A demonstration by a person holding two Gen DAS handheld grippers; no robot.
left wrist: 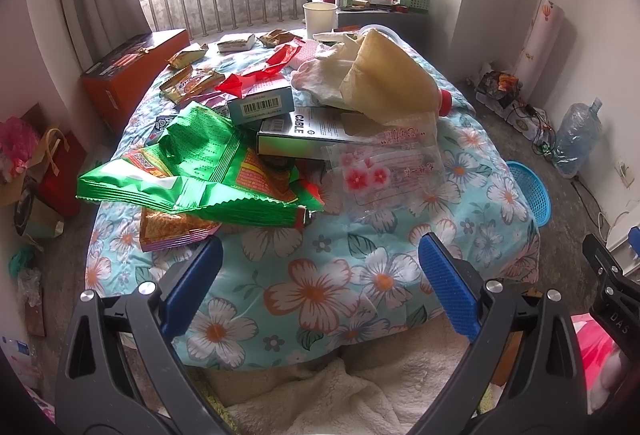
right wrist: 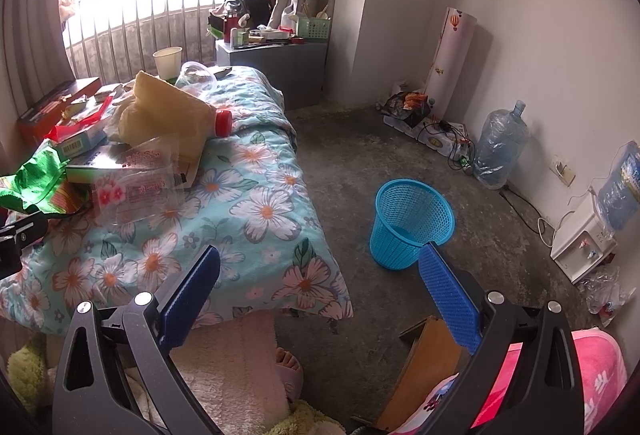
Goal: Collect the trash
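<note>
Both grippers gape empty; blue basket point(right wrist: 412, 223) stands empty on floor.

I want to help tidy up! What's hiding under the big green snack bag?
Under the green snack bag an orange-and-purple wrapper pokes out at its near edge, on the flowery blanket. Anything else beneath it is covered and cannot be seen.

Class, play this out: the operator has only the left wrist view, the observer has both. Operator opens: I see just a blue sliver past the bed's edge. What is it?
Observer: A blue mesh basket, standing upright on the floor beside the bed.
Operator: Anything in it?
Observer: It looks empty; its bottom shows through.
Operator: Is the right gripper free?
Observer: Yes, the right gripper is open, holding nothing.
</note>
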